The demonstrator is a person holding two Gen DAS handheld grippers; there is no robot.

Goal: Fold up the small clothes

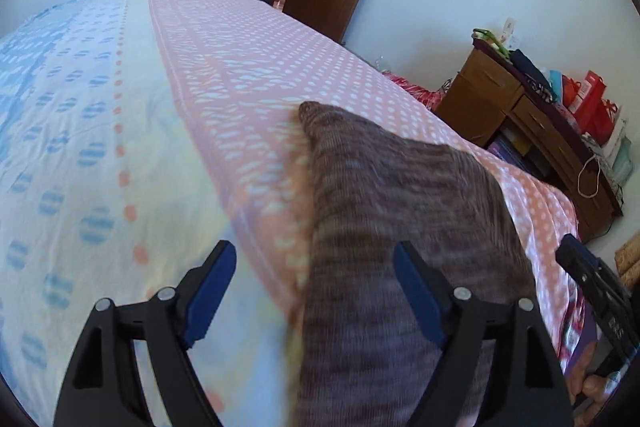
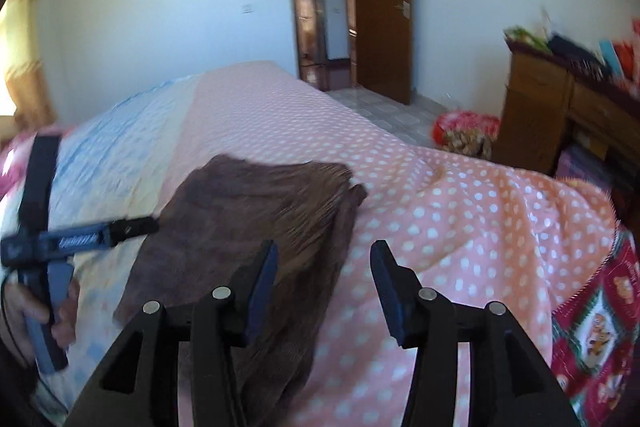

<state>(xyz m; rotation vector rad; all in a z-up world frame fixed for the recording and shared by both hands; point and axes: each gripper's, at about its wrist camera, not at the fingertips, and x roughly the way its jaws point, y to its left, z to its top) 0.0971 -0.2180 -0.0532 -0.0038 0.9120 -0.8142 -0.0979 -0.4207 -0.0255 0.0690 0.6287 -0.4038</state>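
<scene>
A brown-purple knitted garment (image 1: 400, 227) lies folded flat on the pink dotted bedsheet (image 1: 248, 67); it also shows in the right wrist view (image 2: 256, 227). My left gripper (image 1: 316, 291) is open and empty, its jaws wide apart over the garment's left edge. My right gripper (image 2: 324, 287) is open and empty, hovering over the garment's right edge. The left gripper shows at the left of the right wrist view (image 2: 132, 227), beside the garment. The right gripper's body shows at the right edge of the left wrist view (image 1: 592, 279).
The bed is covered by a blue dotted sheet (image 1: 60, 131) on the left and the pink one on the right. A wooden dresser (image 1: 532, 131) with bags stands right of the bed. A brown door (image 2: 384, 7) stands open at the back. A red patterned quilt (image 2: 596, 327) hangs at the bed's right corner.
</scene>
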